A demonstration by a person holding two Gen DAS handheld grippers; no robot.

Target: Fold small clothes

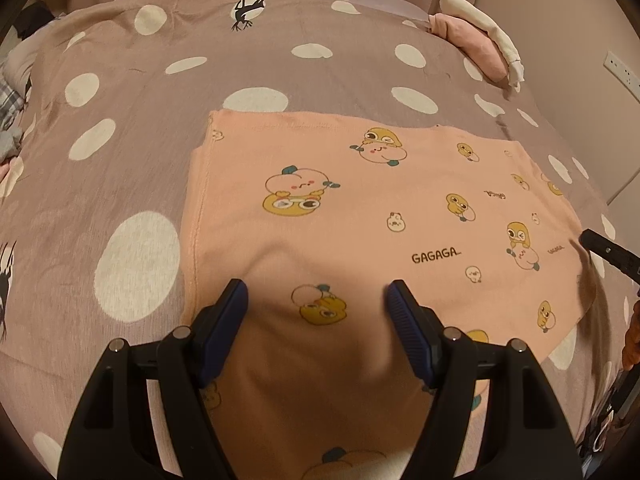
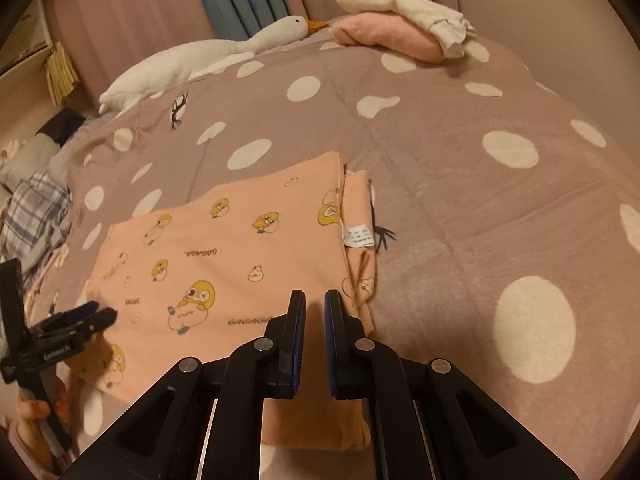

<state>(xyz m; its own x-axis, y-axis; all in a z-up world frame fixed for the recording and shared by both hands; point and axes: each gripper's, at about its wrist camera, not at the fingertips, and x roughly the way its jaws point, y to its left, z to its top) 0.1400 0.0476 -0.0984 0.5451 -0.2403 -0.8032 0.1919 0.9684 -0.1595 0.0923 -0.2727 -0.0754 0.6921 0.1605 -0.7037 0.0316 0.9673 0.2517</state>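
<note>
A peach garment [image 1: 360, 208] printed with cartoon ducks and "GAGAGA" lies folded flat on the dotted bedcover [image 1: 200, 80]. My left gripper [image 1: 316, 286] hovers over its near part, jaws wide open, with nothing between them. In the right wrist view the garment [image 2: 224, 248] shows a folded right edge with a white care label [image 2: 359, 236]. My right gripper [image 2: 315, 294] sits over that edge's near end. Its jaws stand a narrow gap apart and no cloth is pinched. The left gripper [image 2: 96, 312] appears at the left there, and the right gripper's tip [image 1: 608, 250] at the right edge of the left wrist view.
A white goose plush [image 2: 224, 52] lies along the bed's far side. A folded pink and white pile of clothes [image 2: 392, 32] sits at the far right corner. Plaid cloth [image 2: 36, 216] is heaped at the left. A person's hand [image 2: 36, 408] holds the left gripper's handle.
</note>
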